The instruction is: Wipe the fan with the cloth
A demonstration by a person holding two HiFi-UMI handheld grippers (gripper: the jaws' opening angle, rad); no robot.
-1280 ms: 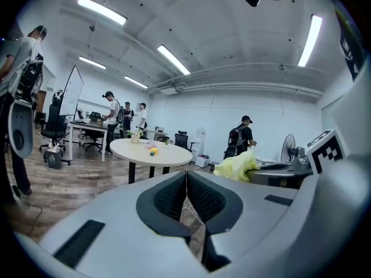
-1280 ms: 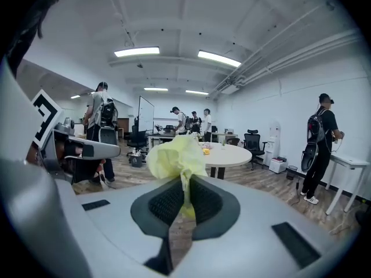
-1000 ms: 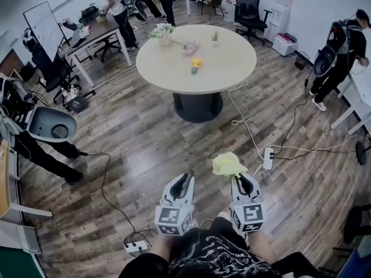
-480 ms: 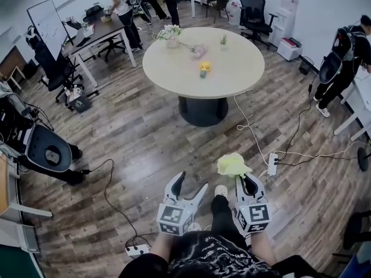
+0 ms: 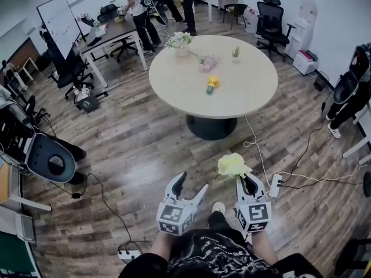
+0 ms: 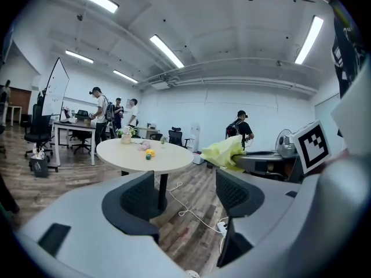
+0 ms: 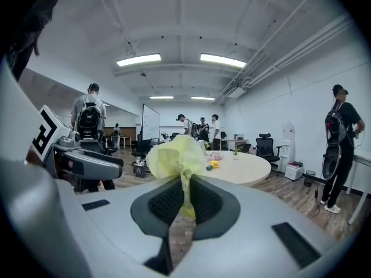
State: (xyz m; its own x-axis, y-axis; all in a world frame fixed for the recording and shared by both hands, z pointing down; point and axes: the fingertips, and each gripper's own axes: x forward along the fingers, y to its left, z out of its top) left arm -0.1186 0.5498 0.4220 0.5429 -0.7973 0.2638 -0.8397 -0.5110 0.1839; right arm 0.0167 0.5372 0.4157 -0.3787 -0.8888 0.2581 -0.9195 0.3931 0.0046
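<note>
My right gripper [image 5: 248, 182] is shut on a crumpled yellow cloth [image 5: 232, 164], which bulges out above the jaws. The right gripper view shows the cloth [image 7: 177, 154] pinched between the dark pads of that gripper [image 7: 184, 198]. My left gripper [image 5: 192, 183] is beside it, open and empty; its jaws have just been opening. The left gripper view shows floor between the pads of the left gripper [image 6: 185, 194] and the cloth [image 6: 223, 153] to the right. Ahead is a round table [image 5: 243, 94] with a small yellow-and-green object [image 5: 212, 84]. I cannot make out a fan for certain.
A flower pot [image 5: 181, 41] and small items sit on the table's far side. Cables and a power strip [image 5: 275, 185] lie on the wood floor at the right, another strip [image 5: 128, 252] at the lower left. Desks, office chairs, a whiteboard [image 5: 61, 19] and several people stand further back.
The left gripper's jaws went from shut to wide open. Both grippers and the view have moved across the floor relative to the round table. The right gripper kept hold of the cloth.
</note>
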